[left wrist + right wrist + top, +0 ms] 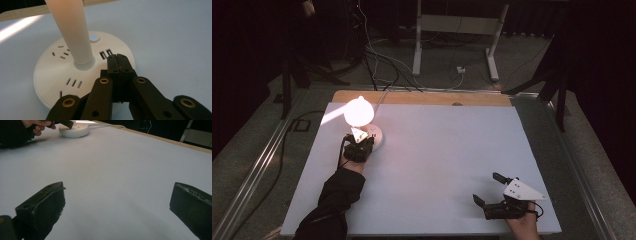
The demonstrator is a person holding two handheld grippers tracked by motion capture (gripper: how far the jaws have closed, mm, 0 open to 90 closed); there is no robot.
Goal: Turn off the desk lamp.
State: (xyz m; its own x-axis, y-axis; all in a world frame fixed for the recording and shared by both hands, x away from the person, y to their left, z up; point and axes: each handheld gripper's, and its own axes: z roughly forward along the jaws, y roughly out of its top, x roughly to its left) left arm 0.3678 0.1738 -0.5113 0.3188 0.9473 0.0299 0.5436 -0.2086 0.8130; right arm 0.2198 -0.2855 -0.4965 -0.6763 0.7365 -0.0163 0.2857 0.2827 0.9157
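Observation:
A white lamp stands at the table's far left, its globe (358, 112) lit. Its round base (374, 136) carries socket slots, two USB ports (105, 53) and a blue-lit button (94, 37) beside the stem (72, 30). My left gripper (366, 139) is shut with nothing between its jaws. Its tip (119, 58) lies over the top of the base (50, 72), just short of the USB ports; I cannot tell whether it touches. My right gripper (486, 187) stands open and empty near the front right edge, its jaws wide apart (120, 195) above bare table.
The table top (442, 150) is pale blue-grey with a wooden strip (422, 97) along its far edge. A white cable (107, 125) runs from the lamp base (73, 130) off the far edge. Cables and a white frame (457, 25) lie on the floor beyond.

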